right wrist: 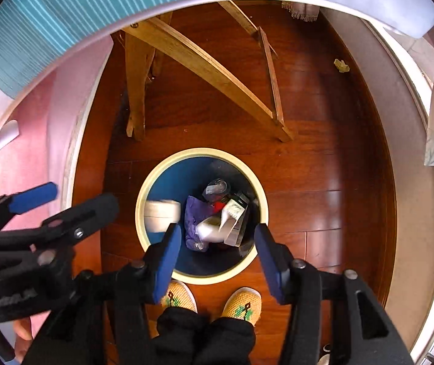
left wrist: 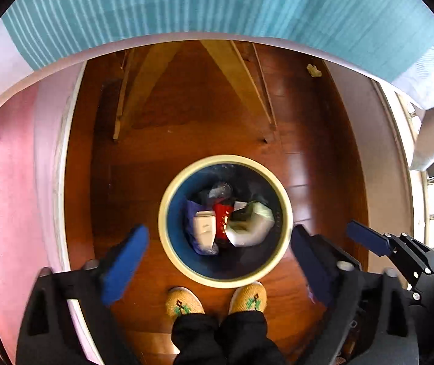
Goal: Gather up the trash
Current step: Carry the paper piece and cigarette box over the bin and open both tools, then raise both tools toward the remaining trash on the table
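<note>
A round bin (left wrist: 168, 243) (right wrist: 140, 213) with a cream rim and blue inside stands on the wooden floor, straight below both grippers. It holds a white carton (left wrist: 204, 228), a red packet (left wrist: 222, 219), a purple bag (right wrist: 195, 216) and a clear cup (right wrist: 217, 188). My left gripper (left wrist: 220, 231) is open wide above the bin, with nothing between its blue pads. My right gripper (right wrist: 217, 230) is open over the bin too and holds nothing. A blurred white item (right wrist: 162, 214) overlaps the bin's left rim, free of both grippers. A crumpled yellowish scrap (left wrist: 314, 70) (right wrist: 341, 65) lies on the floor farther off.
Wooden legs (right wrist: 204, 60) slant down to the floor just beyond the bin, under a table edge with a teal striped cloth (left wrist: 186, 3). A pink wall (left wrist: 10, 182) runs along the left. The person's yellow slippers (left wrist: 183, 302) (right wrist: 241, 304) stand at the bin's near side.
</note>
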Motion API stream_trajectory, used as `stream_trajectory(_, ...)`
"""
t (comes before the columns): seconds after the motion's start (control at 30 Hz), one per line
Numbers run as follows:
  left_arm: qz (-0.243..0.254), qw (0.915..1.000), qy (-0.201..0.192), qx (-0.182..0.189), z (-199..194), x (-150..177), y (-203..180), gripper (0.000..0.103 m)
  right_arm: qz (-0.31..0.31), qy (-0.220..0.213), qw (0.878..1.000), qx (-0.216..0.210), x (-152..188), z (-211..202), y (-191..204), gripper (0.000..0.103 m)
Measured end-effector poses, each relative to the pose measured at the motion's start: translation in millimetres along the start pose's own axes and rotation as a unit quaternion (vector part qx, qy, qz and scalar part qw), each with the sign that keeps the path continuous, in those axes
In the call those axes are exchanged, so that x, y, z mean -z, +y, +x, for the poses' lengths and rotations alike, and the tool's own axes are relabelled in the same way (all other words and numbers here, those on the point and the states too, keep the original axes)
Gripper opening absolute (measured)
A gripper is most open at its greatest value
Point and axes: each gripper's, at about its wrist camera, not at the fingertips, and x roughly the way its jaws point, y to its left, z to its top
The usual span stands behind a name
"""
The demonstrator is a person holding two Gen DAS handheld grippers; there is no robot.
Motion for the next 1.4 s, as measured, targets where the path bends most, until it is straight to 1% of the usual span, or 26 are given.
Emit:
stream_trajectory(0.13,-0.001,0.9999,-0.01,-0.011,1,0,5,0.1,0.015,0.003,1.0,0.002,1,5,-1,0.051)
stream_trajectory(0.4,0.0,0.9996,-0.02,-0.02,-10,-6,14,0.1,0.044,0.008,0.999,0.011,-1,14,-3,0.051)
stream_trajectory(0.57,-0.006,0.9994,-0.027,-0.02,-27,-8,17,0.1,0.048,0.008,0.999,0.01,-4,10,0,0.052)
stream_trajectory(0.7,-0.007,0.9993,-0.03,-0.019,-47,-9,18,0.1,0.046,0.005,0.999,0.007,-6,-3,8,0.052)
stream_trajectory(0.83,-0.011,0.9992,-0.034,-0.017,-74,-13,19,0.1,0.051,0.005,0.999,0.008,-10,-24,12,0.052)
stream_trajectory(1.0,-0.018,0.9988,-0.044,-0.013,-120,-20,18,0.1,0.056,-0.001,0.998,0.007,-17,-63,17,0.052)
stream_trajectory(1.23,-0.019,0.9971,-0.072,-0.013,-191,-29,13,0.1,0.039,-0.031,0.999,-0.004,-27,-138,27,0.052)
stream_trajectory(1.4,-0.01,0.9944,-0.104,-0.015,-249,-36,6,0.1,0.025,-0.055,0.998,-0.01,-35,-190,36,0.052)
